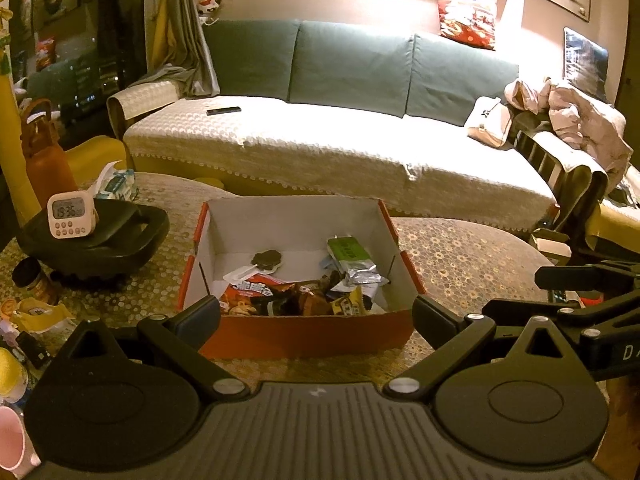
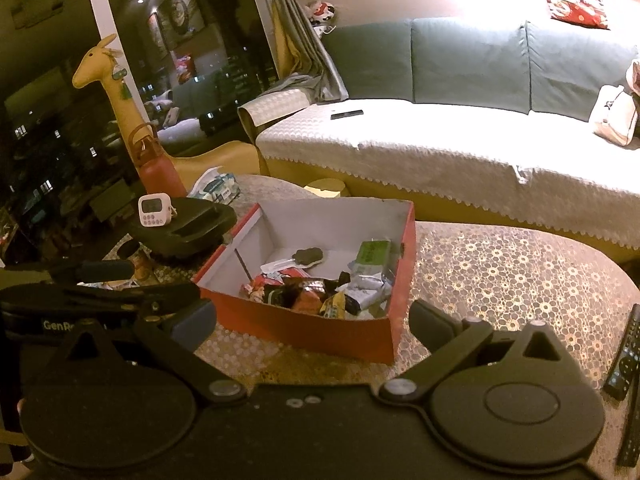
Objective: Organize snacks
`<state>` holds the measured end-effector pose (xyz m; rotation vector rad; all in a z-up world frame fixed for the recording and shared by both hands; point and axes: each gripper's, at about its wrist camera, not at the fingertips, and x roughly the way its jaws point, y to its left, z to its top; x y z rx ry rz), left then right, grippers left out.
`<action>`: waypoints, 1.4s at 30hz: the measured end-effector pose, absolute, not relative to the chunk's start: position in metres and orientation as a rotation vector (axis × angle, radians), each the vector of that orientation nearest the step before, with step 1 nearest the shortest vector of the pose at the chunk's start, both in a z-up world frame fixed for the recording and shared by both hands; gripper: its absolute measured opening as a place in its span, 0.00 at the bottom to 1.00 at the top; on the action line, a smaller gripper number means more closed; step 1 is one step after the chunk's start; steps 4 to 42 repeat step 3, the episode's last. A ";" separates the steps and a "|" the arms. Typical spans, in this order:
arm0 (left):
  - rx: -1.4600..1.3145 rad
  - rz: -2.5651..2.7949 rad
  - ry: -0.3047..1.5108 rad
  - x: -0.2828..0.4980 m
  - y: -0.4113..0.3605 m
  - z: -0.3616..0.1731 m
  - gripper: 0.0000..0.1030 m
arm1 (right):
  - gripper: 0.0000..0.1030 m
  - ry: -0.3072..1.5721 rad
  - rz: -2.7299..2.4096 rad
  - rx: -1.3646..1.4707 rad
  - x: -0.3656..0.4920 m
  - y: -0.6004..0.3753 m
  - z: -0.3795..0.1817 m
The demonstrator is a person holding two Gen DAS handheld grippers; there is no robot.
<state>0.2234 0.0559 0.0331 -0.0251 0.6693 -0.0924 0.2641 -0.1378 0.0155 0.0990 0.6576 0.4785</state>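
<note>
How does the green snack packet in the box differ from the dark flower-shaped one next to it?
The green snack packet is rectangular and lies by the red box's right wall. The dark flower-shaped snack is rounded with scalloped edges, smaller, and lies nearer the middle, apparently on a white stick. Both rest on the box's white floor, apart from the heap of wrappers.

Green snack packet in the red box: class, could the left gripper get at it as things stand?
Probably yes: the left gripper is open, the box has no lid, and the green packet lies on top, uncovered.
</note>
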 end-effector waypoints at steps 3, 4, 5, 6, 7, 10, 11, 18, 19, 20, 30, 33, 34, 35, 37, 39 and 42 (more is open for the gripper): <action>-0.017 -0.102 0.675 0.223 0.052 0.032 1.00 | 1.00 0.660 0.473 0.104 0.263 -0.142 0.014; -0.017 -0.102 0.675 0.223 0.052 0.032 1.00 | 1.00 0.660 0.473 0.104 0.263 -0.142 0.014; -0.017 -0.102 0.675 0.223 0.052 0.032 1.00 | 1.00 0.660 0.473 0.104 0.263 -0.142 0.014; -0.017 -0.102 0.675 0.223 0.052 0.032 1.00 | 1.00 0.660 0.473 0.104 0.263 -0.142 0.014; -0.017 -0.102 0.675 0.223 0.052 0.032 1.00 | 1.00 0.660 0.473 0.104 0.263 -0.142 0.014; -0.017 -0.102 0.675 0.223 0.052 0.032 1.00 | 1.00 0.660 0.473 0.104 0.263 -0.142 0.014; -0.017 -0.102 0.675 0.223 0.052 0.032 1.00 | 1.00 0.660 0.473 0.104 0.263 -0.142 0.014; -0.017 -0.102 0.675 0.223 0.052 0.032 1.00 | 1.00 0.660 0.473 0.104 0.263 -0.142 0.014; -0.017 -0.102 0.675 0.223 0.052 0.032 1.00 | 1.00 0.660 0.473 0.104 0.263 -0.142 0.014; -0.017 -0.102 0.675 0.223 0.052 0.032 1.00 | 1.00 0.660 0.473 0.104 0.263 -0.142 0.014; -0.017 -0.102 0.675 0.223 0.052 0.032 1.00 | 1.00 0.660 0.473 0.104 0.263 -0.142 0.014; -0.017 -0.102 0.675 0.223 0.052 0.032 1.00 | 1.00 0.660 0.473 0.104 0.263 -0.142 0.014; -0.017 -0.102 0.675 0.223 0.052 0.032 1.00 | 1.00 0.660 0.473 0.104 0.263 -0.142 0.014; -0.017 -0.102 0.675 0.223 0.052 0.032 1.00 | 1.00 0.660 0.473 0.104 0.263 -0.142 0.014; -0.017 -0.102 0.675 0.223 0.052 0.032 1.00 | 1.00 0.660 0.473 0.104 0.263 -0.142 0.014; -0.017 -0.102 0.675 0.223 0.052 0.032 1.00 | 1.00 0.660 0.473 0.104 0.263 -0.142 0.014; -0.017 -0.102 0.675 0.223 0.052 0.032 1.00 | 1.00 0.660 0.473 0.104 0.263 -0.142 0.014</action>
